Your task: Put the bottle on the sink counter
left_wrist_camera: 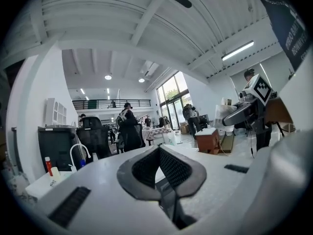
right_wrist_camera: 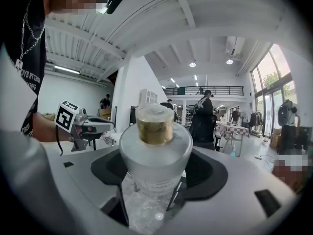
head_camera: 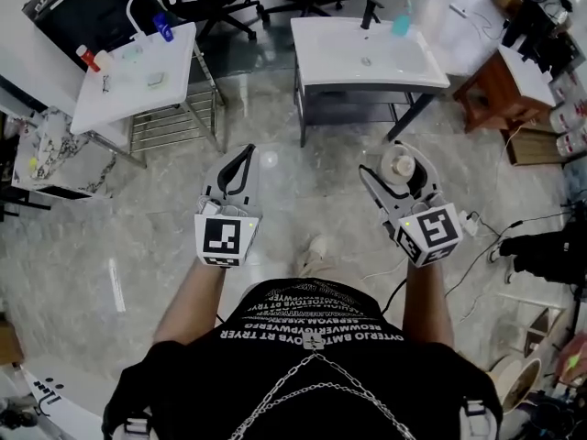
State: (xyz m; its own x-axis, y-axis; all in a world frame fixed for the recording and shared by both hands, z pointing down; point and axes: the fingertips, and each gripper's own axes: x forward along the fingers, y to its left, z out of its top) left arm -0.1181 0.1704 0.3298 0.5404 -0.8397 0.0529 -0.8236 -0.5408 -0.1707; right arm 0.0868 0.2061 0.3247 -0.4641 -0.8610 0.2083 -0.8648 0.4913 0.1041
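Holding bottle point(right_wrist_camera: 155, 153) upright, pinched in my right gripper point(head_camera: 400, 159), ready to stand on sink counter point(head_camera: 335, 62) ahead; left gripper point(head_camera: 245, 154) closed, empty.

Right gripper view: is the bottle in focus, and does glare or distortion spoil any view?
Right gripper view: the bottle is sharp enough; fisheye bends the ceiling beams; the windows are bright. Left gripper view: same fisheye, dark corners. Head view: evenly lit, with bright streaks on the glossy floor.
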